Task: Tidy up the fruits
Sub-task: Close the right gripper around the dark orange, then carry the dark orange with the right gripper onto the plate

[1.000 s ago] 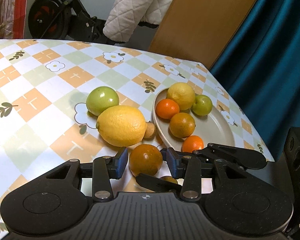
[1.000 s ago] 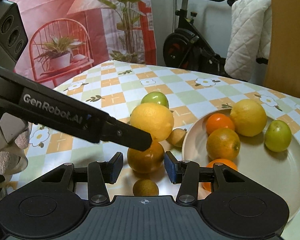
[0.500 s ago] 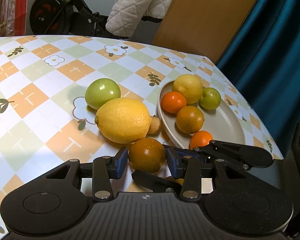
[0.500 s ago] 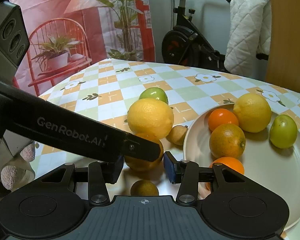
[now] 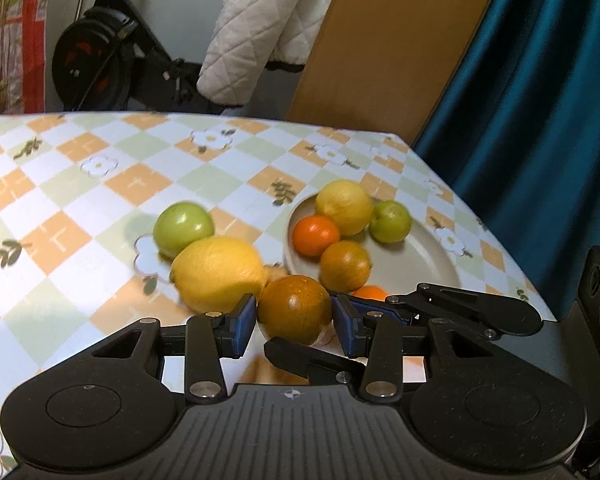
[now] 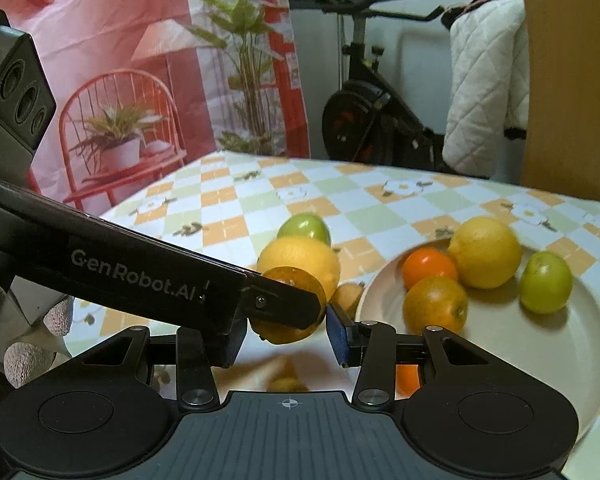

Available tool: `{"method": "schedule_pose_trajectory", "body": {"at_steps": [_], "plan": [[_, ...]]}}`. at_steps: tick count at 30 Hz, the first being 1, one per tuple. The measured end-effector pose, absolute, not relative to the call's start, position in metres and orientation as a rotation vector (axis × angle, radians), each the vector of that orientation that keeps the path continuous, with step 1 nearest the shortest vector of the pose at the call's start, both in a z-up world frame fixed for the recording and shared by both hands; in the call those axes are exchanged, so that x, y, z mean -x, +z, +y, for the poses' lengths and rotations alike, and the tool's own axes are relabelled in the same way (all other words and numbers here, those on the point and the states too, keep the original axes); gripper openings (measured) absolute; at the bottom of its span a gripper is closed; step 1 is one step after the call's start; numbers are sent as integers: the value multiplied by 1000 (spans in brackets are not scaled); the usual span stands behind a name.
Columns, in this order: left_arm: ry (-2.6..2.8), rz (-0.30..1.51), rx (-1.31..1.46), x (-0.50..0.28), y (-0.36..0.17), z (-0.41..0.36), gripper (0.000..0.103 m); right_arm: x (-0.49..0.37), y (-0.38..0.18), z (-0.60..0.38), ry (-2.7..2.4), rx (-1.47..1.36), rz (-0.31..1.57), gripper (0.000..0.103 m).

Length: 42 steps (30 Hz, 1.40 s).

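The counter (image 5: 80, 184) wears a checked cloth with flowers. On it lie a green apple (image 5: 183, 227), a big lemon (image 5: 218, 273) just beside it, and a plate (image 5: 432, 256) holding more fruit.

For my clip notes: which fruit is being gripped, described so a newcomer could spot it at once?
Start at the beige plate on the checkered tablecloth; just off its near-left rim sits a big yellow lemon. In front of it, both tongs, left and right, hold a dark, brownish-orange orange, duller than the plate's oranges.
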State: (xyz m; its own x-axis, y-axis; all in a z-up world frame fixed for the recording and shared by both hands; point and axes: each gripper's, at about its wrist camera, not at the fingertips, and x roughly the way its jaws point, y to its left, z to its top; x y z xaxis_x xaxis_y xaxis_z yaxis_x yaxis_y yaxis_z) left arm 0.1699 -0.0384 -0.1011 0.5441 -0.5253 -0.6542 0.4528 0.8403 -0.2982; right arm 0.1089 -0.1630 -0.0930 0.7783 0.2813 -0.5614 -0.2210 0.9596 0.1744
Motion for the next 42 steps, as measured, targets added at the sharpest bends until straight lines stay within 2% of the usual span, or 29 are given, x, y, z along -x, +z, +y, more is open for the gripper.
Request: {"method": "schedule_pose_trajectory", "body": {"at_steps": [15, 28, 42], "plan": [[-674, 766, 8, -181, -80, -103, 44, -95, -79, -224, 144, -188, 528, 40], [-710, 818, -76, -207, -96, -154, 44, -110, -108, -277, 44, -287, 545, 40], [-678, 859, -129, -222, -110, -168, 45, -130, -132, -293, 25, -324, 589, 40]]}}
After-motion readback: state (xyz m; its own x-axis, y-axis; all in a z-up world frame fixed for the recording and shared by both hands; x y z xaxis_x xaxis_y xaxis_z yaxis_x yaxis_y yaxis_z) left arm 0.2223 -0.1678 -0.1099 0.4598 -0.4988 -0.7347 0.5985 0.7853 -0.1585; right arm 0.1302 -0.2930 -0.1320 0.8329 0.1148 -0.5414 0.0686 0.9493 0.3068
